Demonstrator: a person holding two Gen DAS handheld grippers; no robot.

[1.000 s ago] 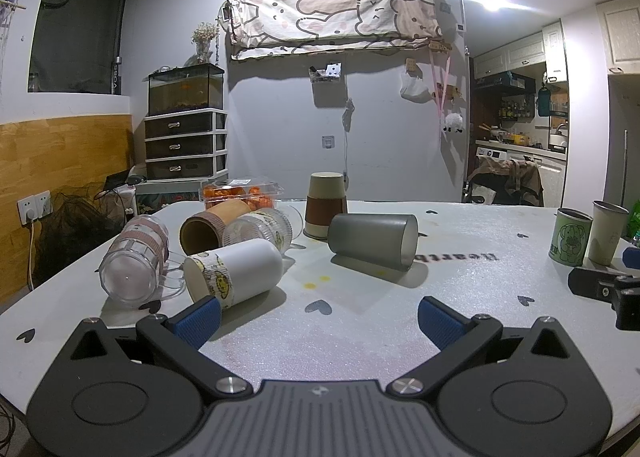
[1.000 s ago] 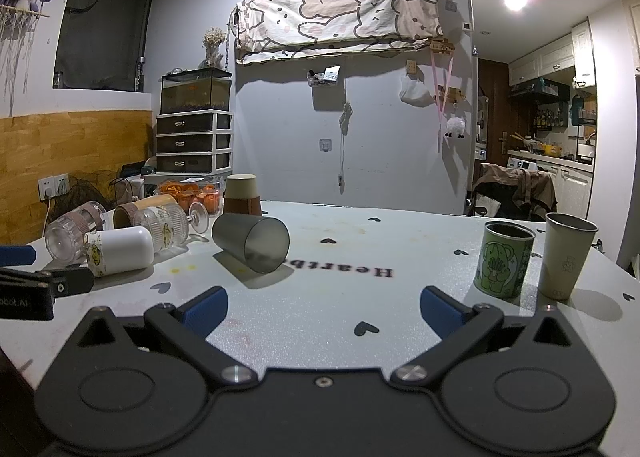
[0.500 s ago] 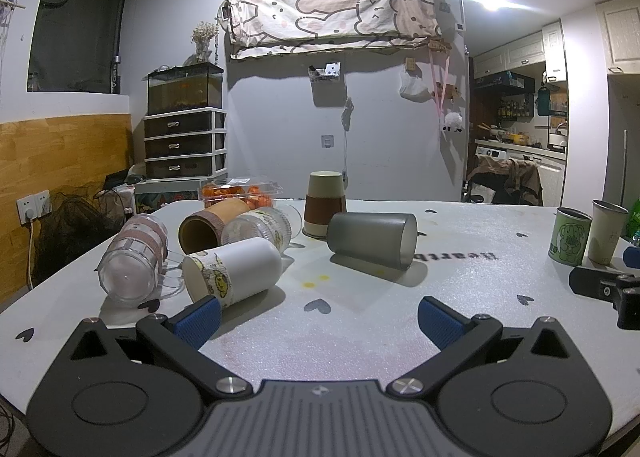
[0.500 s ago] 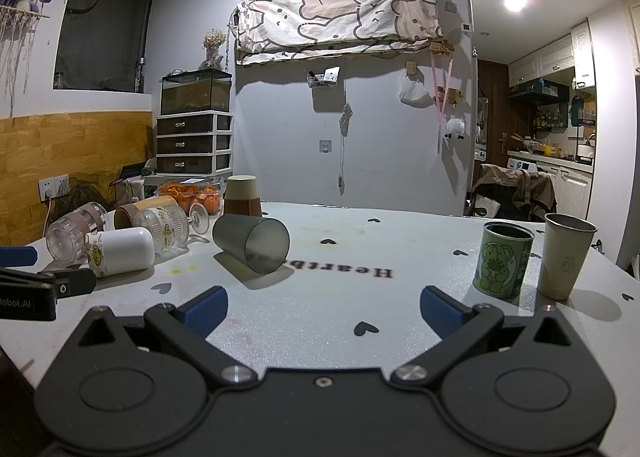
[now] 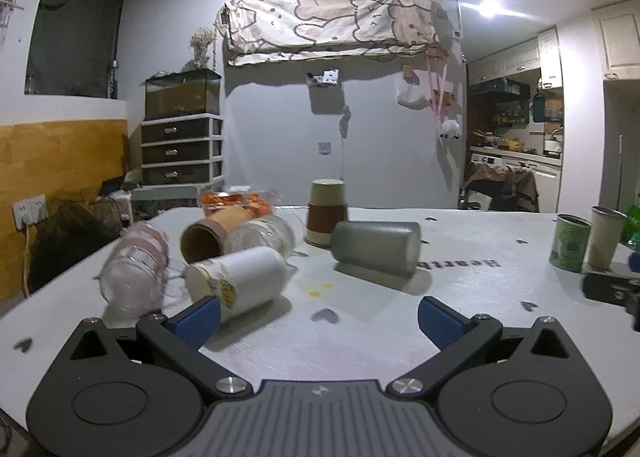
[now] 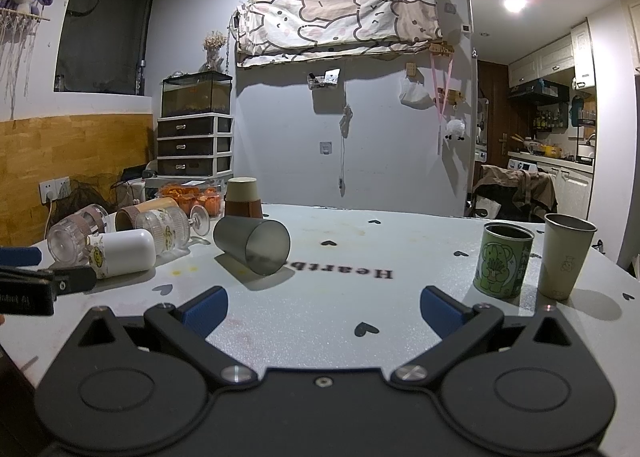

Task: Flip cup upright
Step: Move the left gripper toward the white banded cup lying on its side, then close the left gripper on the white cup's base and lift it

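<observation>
Cup: grey cup (image 6: 252, 244) lies on its side on surface (image 6: 360, 297), ahead-left of right tongs (image 6: 322, 307).
Axis: mouth faces right tongs.
Nearer: cannot tell.
Left tongs (image 5: 318, 315): wide, empty.
Right tongs: wide, empty.

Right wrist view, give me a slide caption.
Open right gripper faces a grey cup lying on its side; two cups stand upright.

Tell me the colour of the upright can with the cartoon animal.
Green can; the right wrist view shows it best.
</observation>
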